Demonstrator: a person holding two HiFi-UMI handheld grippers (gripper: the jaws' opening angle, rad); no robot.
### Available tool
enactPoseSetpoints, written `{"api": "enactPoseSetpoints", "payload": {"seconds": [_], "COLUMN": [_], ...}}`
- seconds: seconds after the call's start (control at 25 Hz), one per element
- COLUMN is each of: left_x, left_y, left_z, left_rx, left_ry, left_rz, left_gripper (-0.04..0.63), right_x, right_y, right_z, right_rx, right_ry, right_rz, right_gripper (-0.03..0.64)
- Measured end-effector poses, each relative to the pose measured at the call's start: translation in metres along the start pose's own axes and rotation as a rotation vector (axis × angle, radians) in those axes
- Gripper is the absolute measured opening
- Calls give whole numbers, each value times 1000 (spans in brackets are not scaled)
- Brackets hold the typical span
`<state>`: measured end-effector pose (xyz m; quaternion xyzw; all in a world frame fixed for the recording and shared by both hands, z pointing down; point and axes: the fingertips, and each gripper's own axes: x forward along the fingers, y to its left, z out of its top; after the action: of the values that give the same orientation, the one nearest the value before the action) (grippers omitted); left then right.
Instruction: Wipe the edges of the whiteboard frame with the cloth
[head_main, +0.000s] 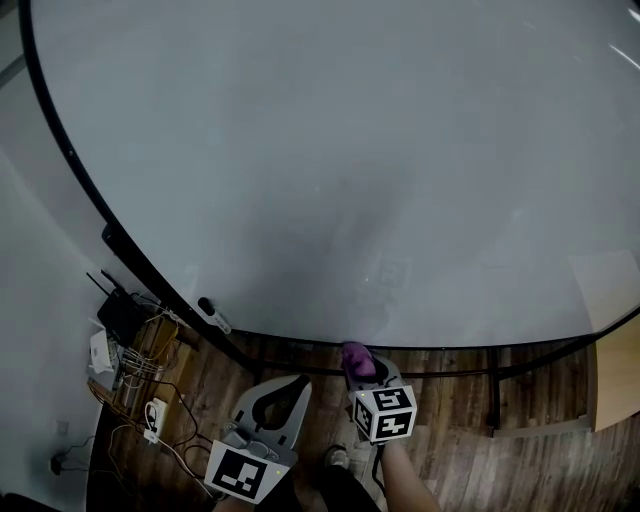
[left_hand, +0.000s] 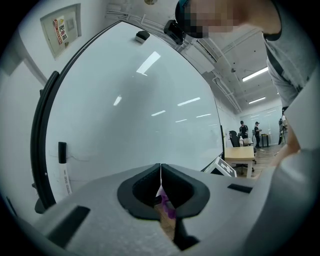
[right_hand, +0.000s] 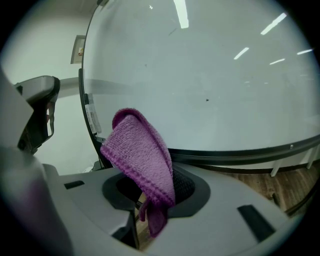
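Right gripper (right_hand: 156, 189) is pinched tight on the cloth (right_hand: 140, 150). The cloth is purple and fuzzy-knit, folded into a rounded hump that pokes up past the fingertips, with a short ragged tail hanging below them. The black whiteboard frame (right_hand: 240, 152) runs just beyond those tips, along the bottom edge. The cloth is right by it, but I can't tell if they touch. Left gripper (left_hand: 160, 172) has its jaws pressed together on nothing, with a marker (left_hand: 63, 167) ahead and left of its fingers.
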<state>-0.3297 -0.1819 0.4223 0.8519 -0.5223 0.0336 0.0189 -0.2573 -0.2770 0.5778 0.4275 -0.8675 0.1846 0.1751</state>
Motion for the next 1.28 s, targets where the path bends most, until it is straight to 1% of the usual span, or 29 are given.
{"api": "enactPoseSetpoints", "payload": {"seconds": [0.24,0.4,0.52,0.72,0.8,0.96,1.08,1.16,1.28], "left_x": [11,15,19,24,25,25,24,24,28], "left_y": [-20,-31,-34,-38,-38,-36,-36,-38,-36], "left_z": [1,3,3,4,8,9,9,8,8], "left_rx": [17,15,7,9,14,-2,27,27,6], "left_ry": [-4,-8,-1,12,5,0,2,8,8], "left_rz": [3,-13,-36,-101,-126,-157,-176,-179,-159], "left_gripper": [20,20,20,20,20,20,20,20,20], "right_x": [-9,-16,-17,-17,-17,-16,-16,-18,-17], "right_y": [-20,-32,-38,-41,-41,-42,-42,-45,-45], "right_z": [-2,-4,-6,-5,-4,-5,-5,-6,-7], "right_rx": [3,24,34,39,52,65,83,92,93], "right_ry": [-5,-5,0,5,4,9,4,4,5], "right_rz": [-3,-22,-39,-70,-84,-95,-104,-108,-98], "right_gripper": [115,115,115,115,115,115,117,117,115]}}
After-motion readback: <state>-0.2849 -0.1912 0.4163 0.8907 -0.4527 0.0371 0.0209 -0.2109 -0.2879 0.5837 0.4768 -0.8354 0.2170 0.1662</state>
